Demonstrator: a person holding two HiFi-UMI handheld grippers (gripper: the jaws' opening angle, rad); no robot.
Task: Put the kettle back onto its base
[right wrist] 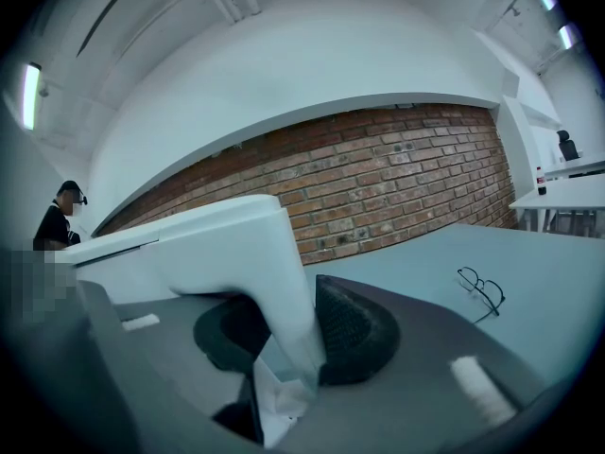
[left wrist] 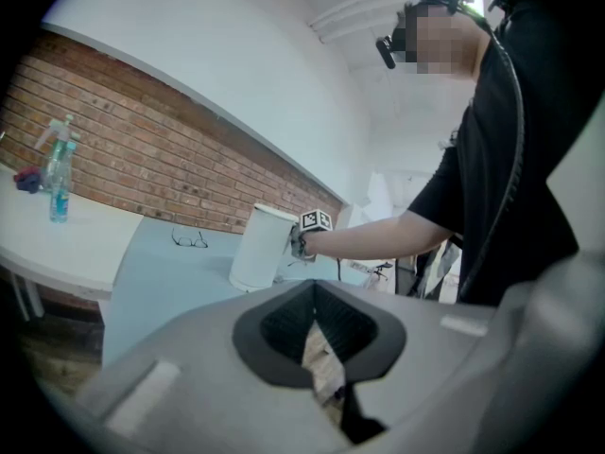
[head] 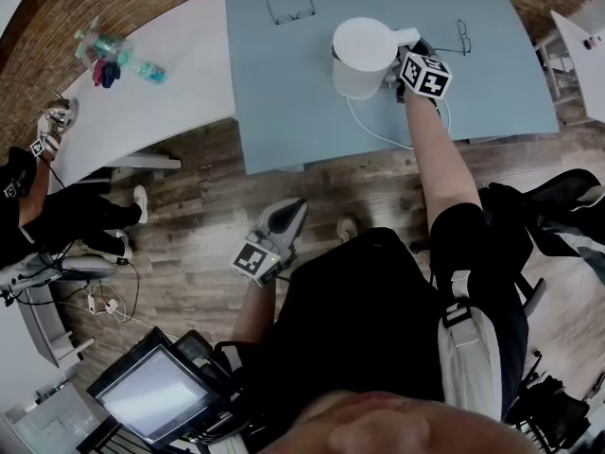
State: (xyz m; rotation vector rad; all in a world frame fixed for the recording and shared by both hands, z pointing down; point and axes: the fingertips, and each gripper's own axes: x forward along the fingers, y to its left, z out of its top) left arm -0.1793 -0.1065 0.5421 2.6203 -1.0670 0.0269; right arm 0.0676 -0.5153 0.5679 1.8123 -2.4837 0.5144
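Between the jaws of the right claw (right wrist: 284, 343) is the handle (right wrist: 269, 272) of the white kettle (head: 363, 57), clamped tight, with the kettle upright on the table (head: 284, 102) just ahead. Looks pretty much seated: a cable (head: 376, 132) trails out from underneath, though I can't see the base itself. Only letting go seems left. Glasses (head: 463, 36) lie just beside that claw, not in the way. The left claw (head: 295, 210) hangs closed and empty, well back.

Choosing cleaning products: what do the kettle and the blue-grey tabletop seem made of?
Kettle: probably plastic, matte white; smooth moulded body and handle, no metallic glint. Tabletop: likely laminate or painted board, matte; uniform colour, no grain.
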